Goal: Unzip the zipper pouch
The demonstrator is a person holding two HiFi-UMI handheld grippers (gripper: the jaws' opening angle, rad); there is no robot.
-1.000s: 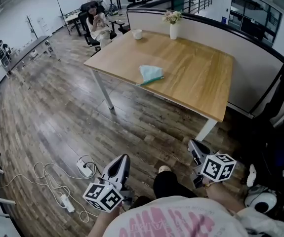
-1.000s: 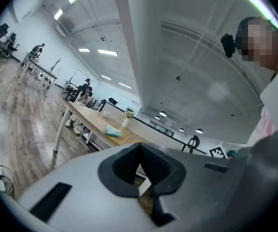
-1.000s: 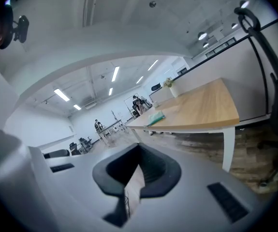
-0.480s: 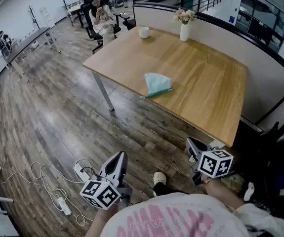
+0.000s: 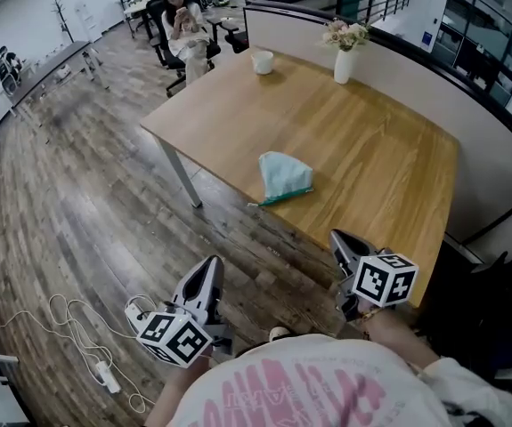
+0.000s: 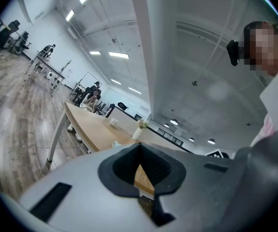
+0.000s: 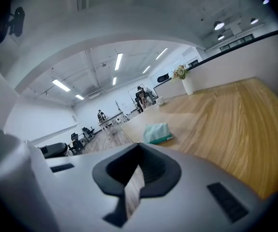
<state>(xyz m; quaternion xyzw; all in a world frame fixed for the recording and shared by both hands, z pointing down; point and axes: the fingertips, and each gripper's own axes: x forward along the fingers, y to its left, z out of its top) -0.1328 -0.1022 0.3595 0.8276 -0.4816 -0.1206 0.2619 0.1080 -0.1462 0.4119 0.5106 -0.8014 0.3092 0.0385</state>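
A pale teal zipper pouch with a darker green zip edge lies flat near the front edge of the wooden table; the right gripper view shows the pouch ahead on the tabletop. My left gripper hangs shut over the floor, short of the table and to the pouch's near left. My right gripper is shut too, nothing in it, just off the table's near edge and to the pouch's near right. In the left gripper view the table is seen edge-on, and the pouch is only a small pale speck.
A white vase of flowers and a white cup stand at the table's far side. A low partition wall runs behind the table. A power strip with white cables lies on the wood floor at left. People sit at desks beyond.
The view has moved closer to the table, and the pouch now lies nearer. Both grippers have come forward with it, the right one reaching the table's near edge. Both stay shut.
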